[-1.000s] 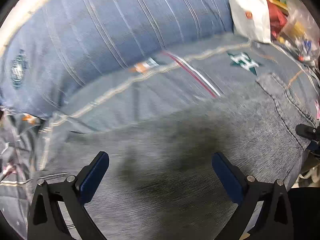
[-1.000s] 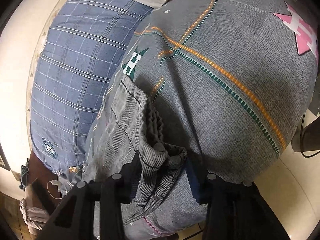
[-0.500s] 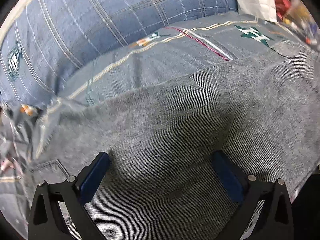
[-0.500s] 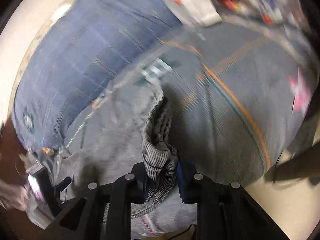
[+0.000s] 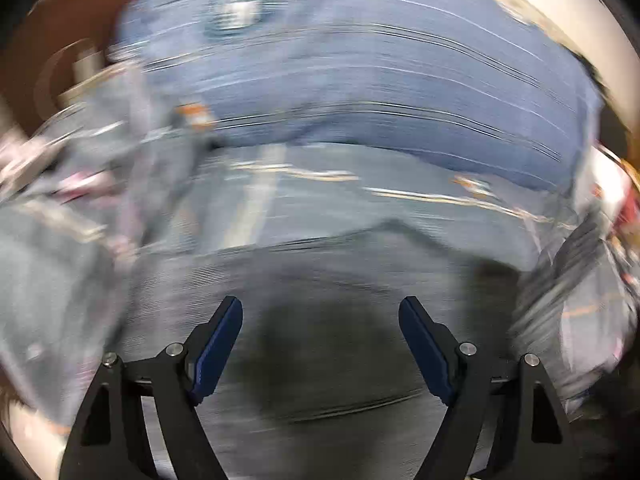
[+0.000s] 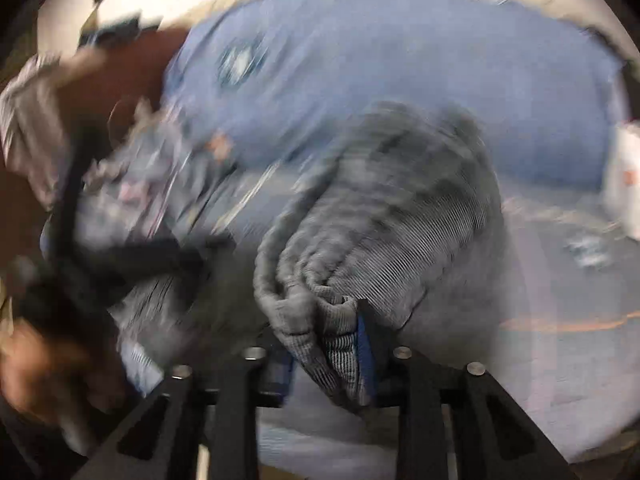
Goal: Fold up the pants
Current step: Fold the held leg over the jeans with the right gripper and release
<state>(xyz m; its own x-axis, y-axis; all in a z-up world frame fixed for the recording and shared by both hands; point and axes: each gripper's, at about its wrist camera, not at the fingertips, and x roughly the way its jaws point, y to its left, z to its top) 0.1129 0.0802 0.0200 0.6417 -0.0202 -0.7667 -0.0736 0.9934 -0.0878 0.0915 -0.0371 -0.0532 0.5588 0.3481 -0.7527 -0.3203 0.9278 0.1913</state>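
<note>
A bed carries everything — its grey patterned cover (image 5: 400,216), striped with pale and orange lines, is smeared by motion blur. A blue checked pillow (image 5: 380,92) lies on it at the far side. The grey ribbed pants (image 6: 400,216) rest partly on the cover — one end bunched and lifted. A white bag (image 6: 624,184) sits at the right edge.

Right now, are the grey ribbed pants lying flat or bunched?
Bunched: the grey ribbed pants hang gathered between the right gripper fingers.
</note>
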